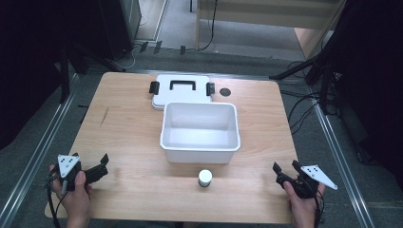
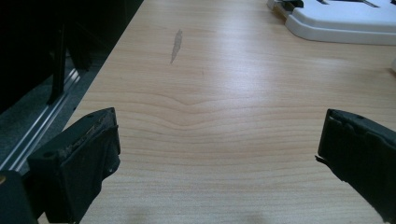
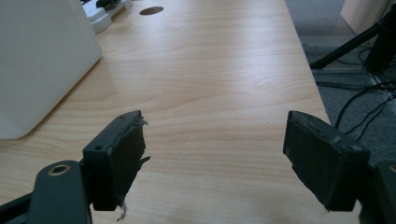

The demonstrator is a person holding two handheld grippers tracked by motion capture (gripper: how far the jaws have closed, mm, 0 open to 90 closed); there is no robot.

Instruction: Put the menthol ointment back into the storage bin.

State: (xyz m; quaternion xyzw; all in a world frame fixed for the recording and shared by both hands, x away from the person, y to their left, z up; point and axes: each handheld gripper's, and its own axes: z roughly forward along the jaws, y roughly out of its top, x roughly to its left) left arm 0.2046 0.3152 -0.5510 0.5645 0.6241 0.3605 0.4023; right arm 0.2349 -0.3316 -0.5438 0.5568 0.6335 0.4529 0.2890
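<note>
Start position, nothing grasped. Left gripper at 8 o'clock near table front edge, jaws spread wide, bare wood between them in left gripper view. Right gripper at 4 o'clock, jaws likewise spread and holding nothing, bare wood between them in right gripper view. Jar at 6 o'clock, upright, small, white with darker base, standing just in front of bin, not touching it; roughly midway between the two grippers, a little nearer the right. Bin white, open-topped, apparently empty, at table centre; its wall seen at far left in right gripper view. Lid at 12 o'clock, lying flat behind bin, black handle and two black latches up, edge overlapped by bin rim; corner seen in left gripper view. Dark round hole in tabletop at 1 o'clock beside lid. Judged step: approach to jar, not yet begun. Next move likely calls for swinging one gripper inward toward 6 o'clock, jaws straddling jar at mid-height, closing gently on so small a round body, then lifting clear of bin wall before lowering inside.
</note>
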